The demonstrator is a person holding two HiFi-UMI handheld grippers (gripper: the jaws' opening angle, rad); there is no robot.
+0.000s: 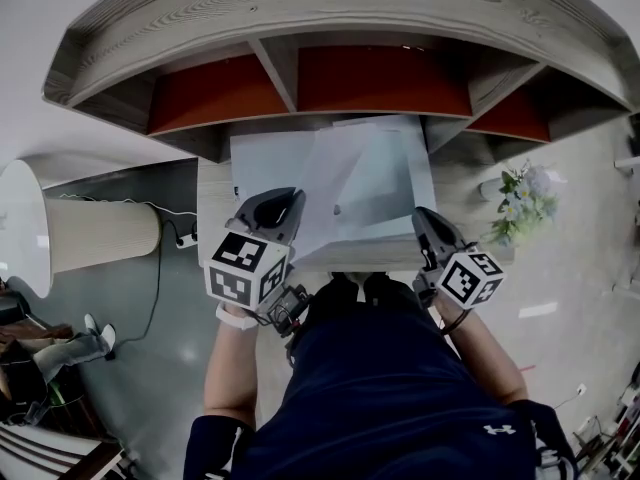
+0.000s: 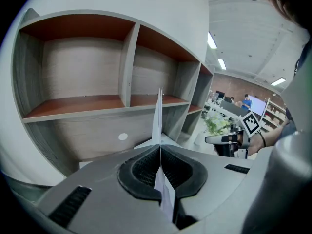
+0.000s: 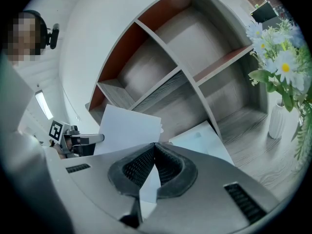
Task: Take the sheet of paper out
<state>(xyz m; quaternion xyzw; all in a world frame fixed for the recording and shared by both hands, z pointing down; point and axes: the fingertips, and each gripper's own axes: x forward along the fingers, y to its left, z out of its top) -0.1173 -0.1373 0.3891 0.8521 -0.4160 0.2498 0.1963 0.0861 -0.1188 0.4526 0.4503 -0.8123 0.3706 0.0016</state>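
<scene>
Sheet (image 1: 272, 166): centre frame, above the tabletop (image 1: 212, 203), pinched edge-on in the closed jaws of the left gripper (image 1: 272, 208).
Sleeve (image 1: 375, 183): to its right, a thin edge clamped by the right gripper (image 1: 430, 230).
Handling: draw apart steadily, grips firm, no creasing.

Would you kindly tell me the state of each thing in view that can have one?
sheet of paper: lifted, standing on edge.
pale folder: down on the desk, near edge pinched.
left tongs: shut on the sheet of paper.
right tongs: shut on the pale folder.
shelf compartments: empty.
flowers: upright in a vase.
</scene>
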